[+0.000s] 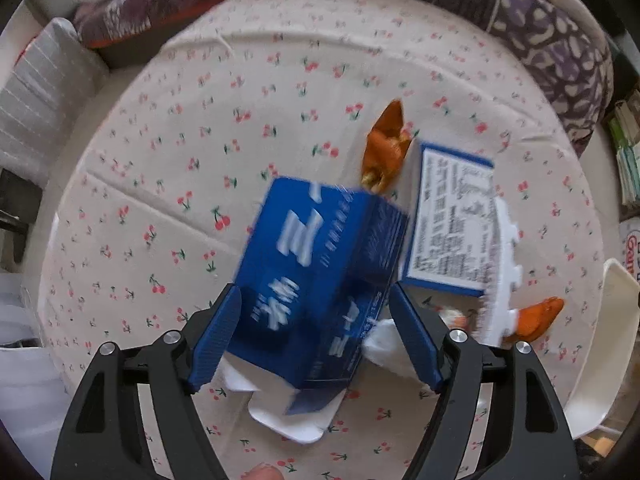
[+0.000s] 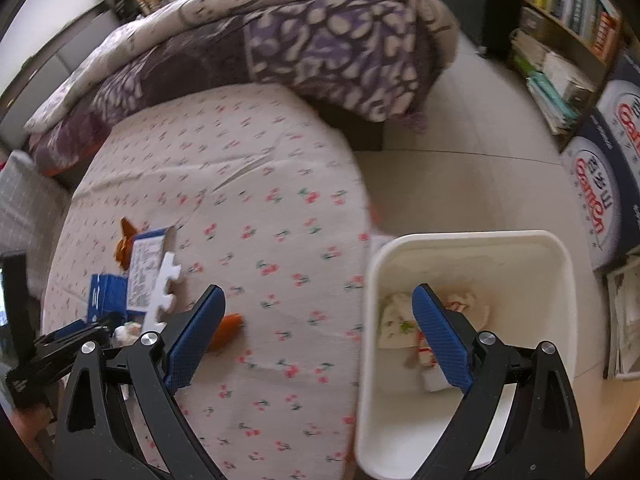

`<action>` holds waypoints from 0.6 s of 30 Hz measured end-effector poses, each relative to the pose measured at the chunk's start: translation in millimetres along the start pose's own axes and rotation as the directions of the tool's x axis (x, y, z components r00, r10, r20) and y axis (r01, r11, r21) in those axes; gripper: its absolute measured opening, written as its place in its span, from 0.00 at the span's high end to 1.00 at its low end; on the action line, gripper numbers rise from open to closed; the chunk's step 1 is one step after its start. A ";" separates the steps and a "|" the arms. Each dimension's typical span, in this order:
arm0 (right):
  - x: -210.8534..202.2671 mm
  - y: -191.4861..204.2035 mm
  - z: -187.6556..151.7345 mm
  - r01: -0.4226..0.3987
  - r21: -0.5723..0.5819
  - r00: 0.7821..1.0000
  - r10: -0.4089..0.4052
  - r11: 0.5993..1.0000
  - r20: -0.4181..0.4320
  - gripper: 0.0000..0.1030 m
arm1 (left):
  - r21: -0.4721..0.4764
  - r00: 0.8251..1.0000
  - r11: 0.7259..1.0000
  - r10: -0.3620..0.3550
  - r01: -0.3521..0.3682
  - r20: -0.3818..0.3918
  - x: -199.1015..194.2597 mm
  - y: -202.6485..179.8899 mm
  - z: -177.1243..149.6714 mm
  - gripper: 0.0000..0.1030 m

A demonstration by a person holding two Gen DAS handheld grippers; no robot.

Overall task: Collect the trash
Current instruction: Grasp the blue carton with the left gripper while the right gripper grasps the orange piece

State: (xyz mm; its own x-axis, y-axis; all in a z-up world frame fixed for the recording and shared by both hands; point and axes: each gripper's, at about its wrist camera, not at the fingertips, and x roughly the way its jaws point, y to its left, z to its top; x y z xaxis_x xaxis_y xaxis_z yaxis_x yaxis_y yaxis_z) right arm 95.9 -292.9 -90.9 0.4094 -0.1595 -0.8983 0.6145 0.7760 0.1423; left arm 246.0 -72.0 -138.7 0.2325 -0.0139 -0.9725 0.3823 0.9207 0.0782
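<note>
On our left, the left gripper (image 1: 314,336) has its blue pads on either side of the blue carton (image 1: 320,276), which sits between them, blurred and tilted. We judge the pads to be pinching it, though the right-hand pad shows a sliver of gap in the left wrist view, so the hold may be light. The carton's bottom flaps (image 1: 288,416) hang open beneath it. If the grip is only on the thin cardboard walls, the box could crush or swivel and slip out before it reaches the bin.

Just beyond the carton, the flattened box with printed text (image 1: 452,220) lies on the cherry-print sheet (image 1: 180,160), with the white puzzle-edged foam piece (image 1: 504,272) lying along its right side. Orange scraps (image 1: 386,140) lie near them, one behind the boxes and another to the right by the foam. A swing of the held carton could knock these loose pieces further across the bed.

To the right, our right gripper (image 2: 316,336) hangs spread wide and empty, one finger over the sheet and the other over the white bin (image 2: 560,280), which stands beside the bed edge and already holds crumpled paper. A low pass could bump its rim and tip it.
</note>
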 end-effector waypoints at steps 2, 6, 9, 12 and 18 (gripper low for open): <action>4.2 8.5 -0.7 -0.013 -0.007 1.000 0.013 1.000 -0.013 0.12 | 0.024 1.000 1.000 0.018 -0.018 -0.013 6.7 -0.4 -0.1 0.27; 14.5 20.9 -2.7 -0.059 0.013 0.996 0.060 0.998 -0.062 0.12 | 0.000 0.999 1.000 0.001 -0.001 -0.039 18.5 9.7 2.1 0.26; 22.0 29.0 -5.7 -0.079 0.020 0.992 0.081 0.997 -0.092 0.12 | -0.040 0.998 0.998 -0.050 0.049 -0.041 21.0 22.4 6.1 0.26; 28.3 37.3 -8.8 -0.076 0.006 0.991 0.076 0.997 -0.111 0.12 | -0.066 0.996 0.995 -0.082 0.080 -0.025 17.9 39.2 11.0 0.26; 40.4 43.9 -13.9 -0.101 0.033 0.981 0.105 0.994 -0.162 0.12 | -0.122 0.996 0.990 -0.082 0.076 -0.041 33.1 65.5 11.4 0.26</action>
State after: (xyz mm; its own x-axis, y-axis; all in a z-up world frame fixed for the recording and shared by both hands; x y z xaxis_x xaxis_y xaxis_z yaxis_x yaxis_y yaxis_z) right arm 130.1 -256.8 -126.7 0.3570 0.0239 -0.9338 0.5919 0.7676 0.2459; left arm 288.9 -16.5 -163.3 0.1635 -0.0732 -0.9838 0.2865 0.9578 -0.0237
